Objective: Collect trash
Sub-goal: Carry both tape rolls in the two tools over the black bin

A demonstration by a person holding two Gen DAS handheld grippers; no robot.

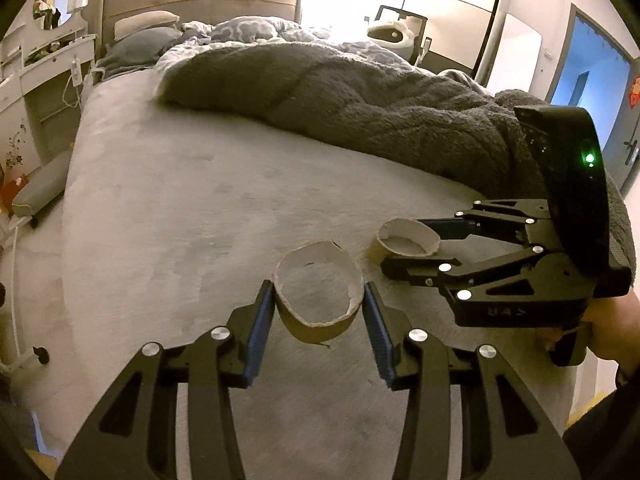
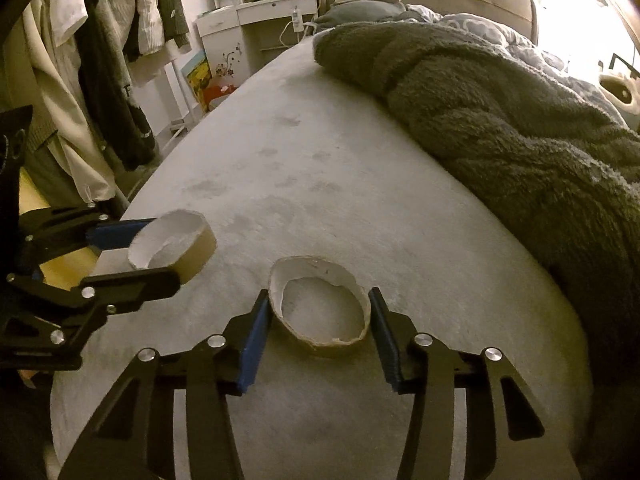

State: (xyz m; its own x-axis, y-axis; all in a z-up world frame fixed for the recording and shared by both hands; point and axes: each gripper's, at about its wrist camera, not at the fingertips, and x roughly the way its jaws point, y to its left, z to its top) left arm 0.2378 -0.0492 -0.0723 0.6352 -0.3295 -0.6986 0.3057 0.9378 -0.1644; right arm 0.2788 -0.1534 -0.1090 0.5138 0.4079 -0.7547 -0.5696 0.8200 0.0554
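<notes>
Bed (image 1: 200, 208), near edge: left gripper (image 1: 319, 306) clamped on one cardboard ring (image 1: 318, 300), right gripper (image 2: 318, 316) pinching the other ring (image 2: 320, 312). Grasp step; next, lift both clear.

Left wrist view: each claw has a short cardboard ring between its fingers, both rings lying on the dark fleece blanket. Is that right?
Not quite. In the left wrist view both cardboard rings are over the bare light sheet, not the dark fleece blanket behind them. The rest holds.
</notes>
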